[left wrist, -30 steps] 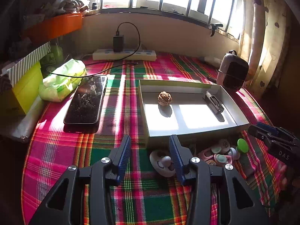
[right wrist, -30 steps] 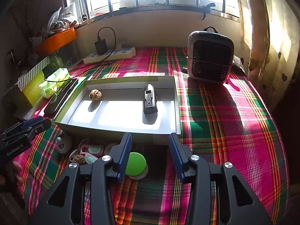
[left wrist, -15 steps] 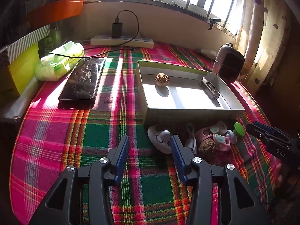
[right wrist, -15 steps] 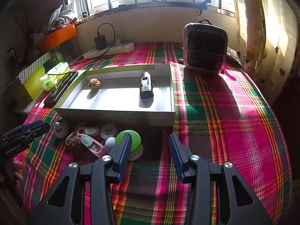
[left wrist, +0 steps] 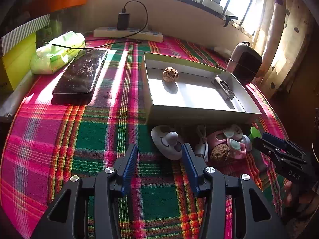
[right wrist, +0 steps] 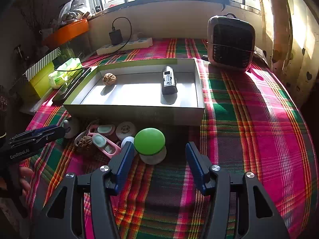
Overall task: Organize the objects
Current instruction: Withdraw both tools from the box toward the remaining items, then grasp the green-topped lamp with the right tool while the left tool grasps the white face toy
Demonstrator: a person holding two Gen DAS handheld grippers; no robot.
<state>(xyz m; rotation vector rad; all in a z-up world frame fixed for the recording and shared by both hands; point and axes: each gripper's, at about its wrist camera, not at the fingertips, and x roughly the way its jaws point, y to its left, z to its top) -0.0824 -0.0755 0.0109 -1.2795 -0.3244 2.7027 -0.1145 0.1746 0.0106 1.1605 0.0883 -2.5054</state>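
A cluster of small objects lay on the plaid tabletop against the near wall of the shallow box. The green-capped piece sat just ahead of the right hand-held gripper, beside its left fingertip; its jaws stood wide and held nothing. The white knob toy sat ahead of the left hand-held gripper, near its right fingertip; its jaws were likewise wide and empty. A loose walnut and pink case lay between the two. Inside the box, farther ahead, rested a second walnut and a dark cartridge. A phone lay to the left, a small heater beyond.
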